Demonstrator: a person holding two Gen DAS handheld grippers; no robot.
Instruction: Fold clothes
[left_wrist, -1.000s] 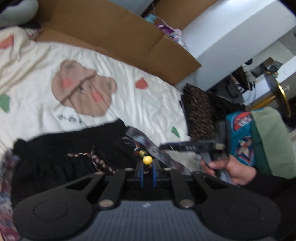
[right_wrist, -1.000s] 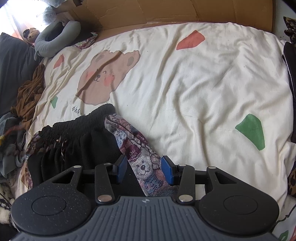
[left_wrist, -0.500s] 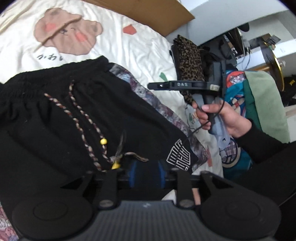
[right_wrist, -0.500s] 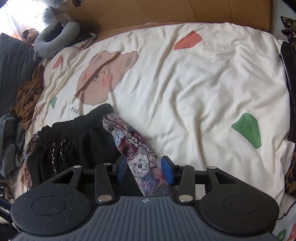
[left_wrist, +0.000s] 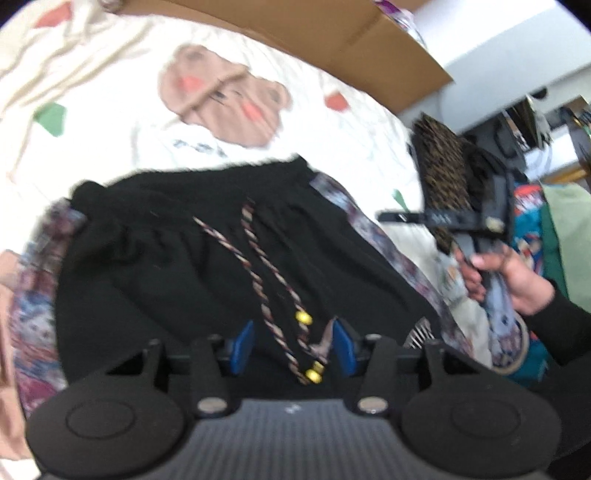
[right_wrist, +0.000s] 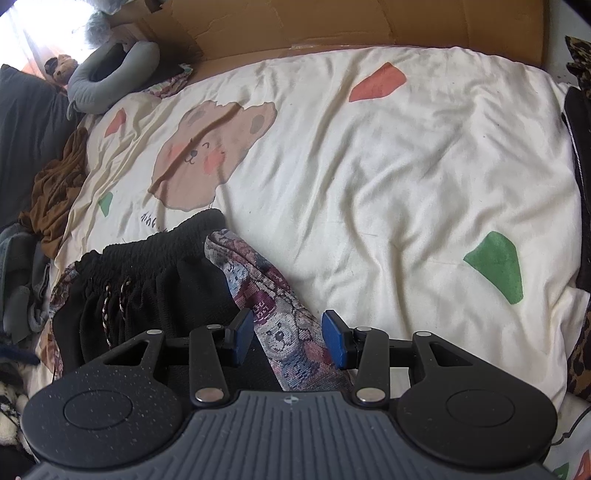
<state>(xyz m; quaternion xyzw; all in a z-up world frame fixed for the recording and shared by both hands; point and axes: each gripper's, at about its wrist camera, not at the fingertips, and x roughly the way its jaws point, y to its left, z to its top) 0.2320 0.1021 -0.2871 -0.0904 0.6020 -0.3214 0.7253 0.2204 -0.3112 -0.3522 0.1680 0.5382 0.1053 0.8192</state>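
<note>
A black garment (left_wrist: 184, 266) with a gathered waistband lies flat on the cream bedsheet (right_wrist: 369, 184). A patterned bear-print stripe (right_wrist: 273, 317) runs down its side. A braided drawstring (left_wrist: 258, 280) with yellow beads lies on the black cloth, its ends between the jaws of my left gripper (left_wrist: 293, 347). Those jaws are opening and their pads do not press the cords. My right gripper (right_wrist: 288, 341) stands open over the stripe, which lies between its blue pads. In the left wrist view the right gripper (left_wrist: 406, 217) hovers at the garment's right edge, held by a hand (left_wrist: 517, 280).
Cardboard (right_wrist: 332, 22) lines the far side of the bed. A grey neck pillow (right_wrist: 107, 85) and brown cloth (right_wrist: 55, 184) lie at the left. A leopard-print item (left_wrist: 439, 162) and bright folded fabrics (left_wrist: 532, 221) sit at the right edge.
The left gripper was shut on the drawstring; its jaws have spread and the cords now lie loose. It sank toward the black garment. The right gripper kept still.
</note>
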